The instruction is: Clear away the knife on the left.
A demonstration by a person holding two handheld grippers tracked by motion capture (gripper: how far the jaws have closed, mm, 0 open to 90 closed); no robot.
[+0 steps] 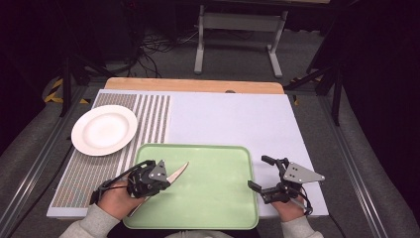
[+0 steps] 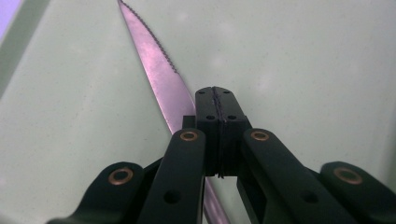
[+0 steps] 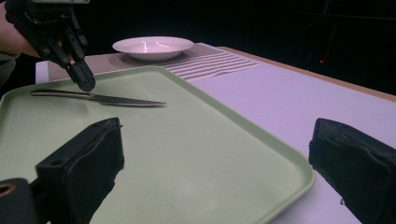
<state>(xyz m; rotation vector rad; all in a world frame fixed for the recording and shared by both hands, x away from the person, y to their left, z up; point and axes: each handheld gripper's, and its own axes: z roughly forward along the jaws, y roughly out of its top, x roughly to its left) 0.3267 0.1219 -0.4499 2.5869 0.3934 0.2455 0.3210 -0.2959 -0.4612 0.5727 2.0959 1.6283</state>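
A steak knife (image 1: 178, 172) with a serrated blade lies flat on the left part of a pale green tray (image 1: 218, 198). My left gripper (image 1: 157, 182) hovers just over the knife, where the handle meets the blade, pointing down. In the left gripper view its pads (image 2: 216, 100) are pressed together with nothing between them, and the knife (image 2: 161, 79) runs past underneath on their left. The right gripper view shows that gripper (image 3: 86, 84) shut, its tip a little above the knife (image 3: 116, 100). My right gripper (image 1: 260, 172) rests off the tray's right edge, open and holding nothing.
A white plate (image 1: 104, 130) stands on a striped placemat (image 1: 153, 119) at the far left of the white table top. The tray (image 3: 187, 154) has a raised rim. Bare table lies behind and to the right of the tray.
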